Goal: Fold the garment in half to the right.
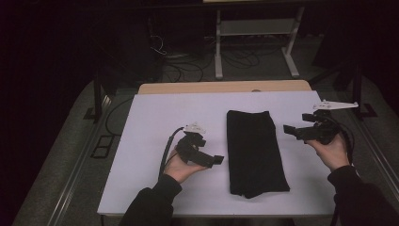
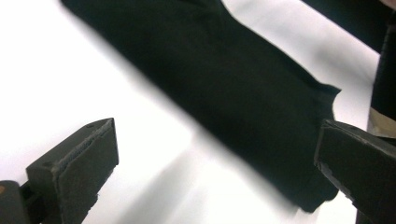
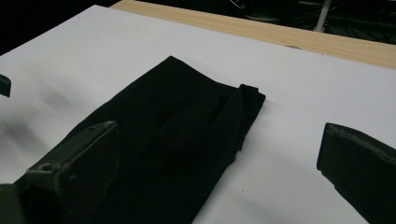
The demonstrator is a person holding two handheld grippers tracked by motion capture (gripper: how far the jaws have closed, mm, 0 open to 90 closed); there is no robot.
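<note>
The folded black cloth [image 1: 254,151] is too dark to show its folds clearly; what garment it is cannot be told. In the left gripper view it is blurred, its far end cut off. It lies flat on the white bench [image 1: 155,117], between the left gripper [image 1: 217,160] and the right gripper [image 1: 288,130], touching neither. Both have their jaws wide apart, holding nothing. Beyond the bench's wooden far edge [image 1: 226,87], cables [image 1: 188,66] and a white frame [image 1: 254,28] stand in dim light.
</note>
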